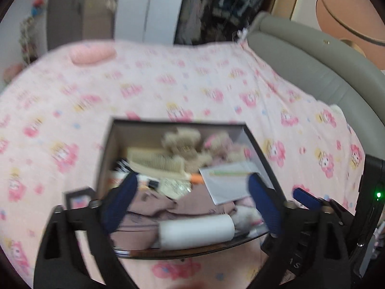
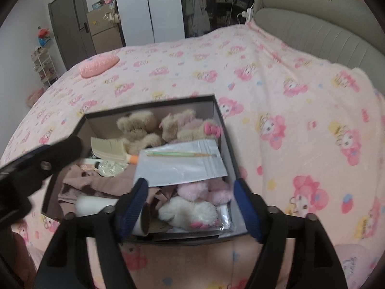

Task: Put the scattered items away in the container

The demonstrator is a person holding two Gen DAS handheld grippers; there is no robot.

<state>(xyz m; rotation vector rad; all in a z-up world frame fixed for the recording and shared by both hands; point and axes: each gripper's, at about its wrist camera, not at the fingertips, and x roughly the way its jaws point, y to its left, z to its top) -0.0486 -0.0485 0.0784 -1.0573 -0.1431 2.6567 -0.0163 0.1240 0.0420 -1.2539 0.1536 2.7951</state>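
A dark cardboard box sits on the pink printed bedsheet. Inside lie beige plush bears, a cream comb, and a grey zip bag with a thin green stick on it. There is also mauve cloth, a white roll and a white plush. My left gripper hovers open over the box's near half, nothing between its blue pads. My right gripper stands open over the near right corner, also holding nothing.
A small dark-framed item lies on the sheet just left of the box. A pink cushion rests at the bed's far left. The grey padded headboard borders the right. Wardrobes and a door stand beyond the bed.
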